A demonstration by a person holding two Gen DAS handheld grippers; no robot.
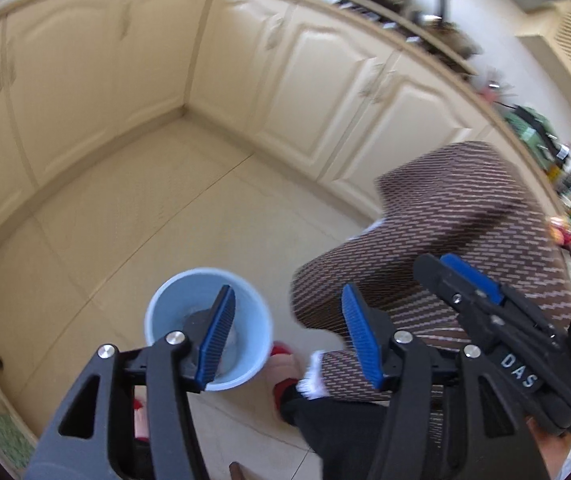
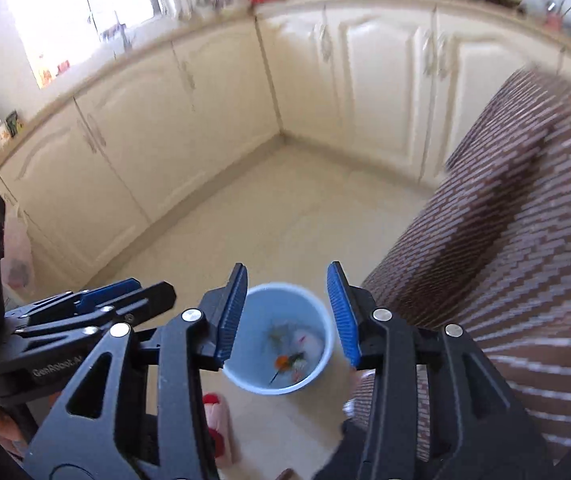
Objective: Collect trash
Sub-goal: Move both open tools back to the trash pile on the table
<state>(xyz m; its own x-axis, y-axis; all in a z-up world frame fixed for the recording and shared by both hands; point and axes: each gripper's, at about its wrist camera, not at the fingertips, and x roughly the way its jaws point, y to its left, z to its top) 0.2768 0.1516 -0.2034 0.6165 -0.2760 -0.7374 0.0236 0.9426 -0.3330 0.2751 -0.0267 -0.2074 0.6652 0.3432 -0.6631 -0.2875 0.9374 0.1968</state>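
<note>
Both my left gripper (image 1: 287,338) and right gripper (image 2: 287,316) hang wide open, holding nothing, above the blue bin (image 2: 281,380) at 6 o'clock; I need fresh trash next.

Left gripper (image 1: 289,336) open at bottom centre, above blue bin (image 1: 173,312) on floor (image 1: 165,220); right gripper (image 1: 473,280) at lower right.

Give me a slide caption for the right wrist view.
Open right gripper poised above a blue bin holding scraps on the kitchen floor.
</note>
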